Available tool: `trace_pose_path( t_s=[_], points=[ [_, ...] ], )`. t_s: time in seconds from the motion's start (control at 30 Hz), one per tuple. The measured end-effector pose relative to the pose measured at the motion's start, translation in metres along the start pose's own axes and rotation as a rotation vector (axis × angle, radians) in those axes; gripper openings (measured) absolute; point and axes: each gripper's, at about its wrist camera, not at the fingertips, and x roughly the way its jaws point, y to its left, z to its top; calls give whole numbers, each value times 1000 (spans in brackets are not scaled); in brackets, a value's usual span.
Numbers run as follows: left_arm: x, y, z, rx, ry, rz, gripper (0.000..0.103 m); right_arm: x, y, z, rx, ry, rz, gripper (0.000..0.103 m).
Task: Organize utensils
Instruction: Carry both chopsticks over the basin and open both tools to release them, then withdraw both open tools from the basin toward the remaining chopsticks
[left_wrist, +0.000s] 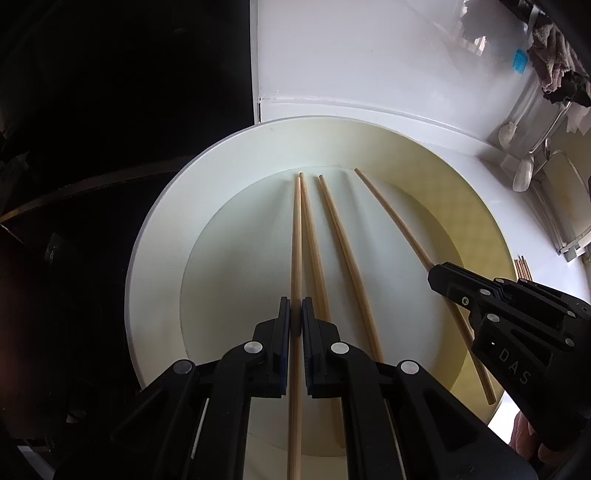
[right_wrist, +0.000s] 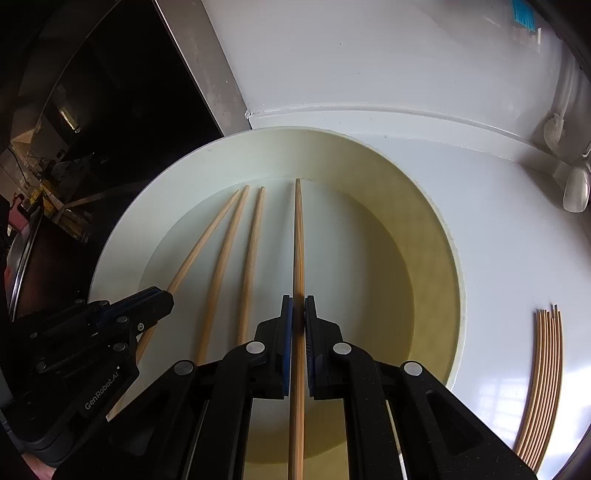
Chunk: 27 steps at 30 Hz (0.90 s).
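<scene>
Mid-task: left tool (left_wrist: 295, 314) and right tool (right_wrist: 298, 314) each clamp one chopstick over the plate (right_wrist: 122, 258), two lie loose inside, a sorted bundle (right_wrist: 543, 376) waits on the table (right_wrist: 498, 240).

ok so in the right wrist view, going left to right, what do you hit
left gripper shut on the leftmost chopstick → second chopstick → third chopstick → the chopstick clamped in the right gripper → the plate's far-right rim → bundle of chopsticks on the counter
</scene>
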Motion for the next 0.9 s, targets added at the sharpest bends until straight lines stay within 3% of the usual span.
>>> trace_pose_path(
  t_s=[0.1, 0.17, 0.23, 0.3, 0.4, 0.5, 0.9],
  points=[
    [0, 3, 3, -4, 1, 8, 8, 7, 0, 7, 3, 7, 6, 6],
    [-3, 6, 5, -13, -14, 19, 19, 6, -3, 8, 10, 12, 13, 24],
    [-11, 9, 5, -28, -44, 33, 47, -4, -6, 6, 18, -17, 10, 28],
    [-21, 13, 6, -42, -81, 44, 62, -13, -9, 6, 22, -40, 10, 28],
    [-33, 17, 6, -49, -107, 58, 65, -26, -12, 2, 26, -67, 2, 28],
    [-45, 20, 3, -61, -139, 79, 81, -39, -15, -8, 32, -90, -13, 34],
    [-69, -12, -2, -7, -185, 50, 84, -91, -56, -51, 89, -160, -83, 45]
  ],
)
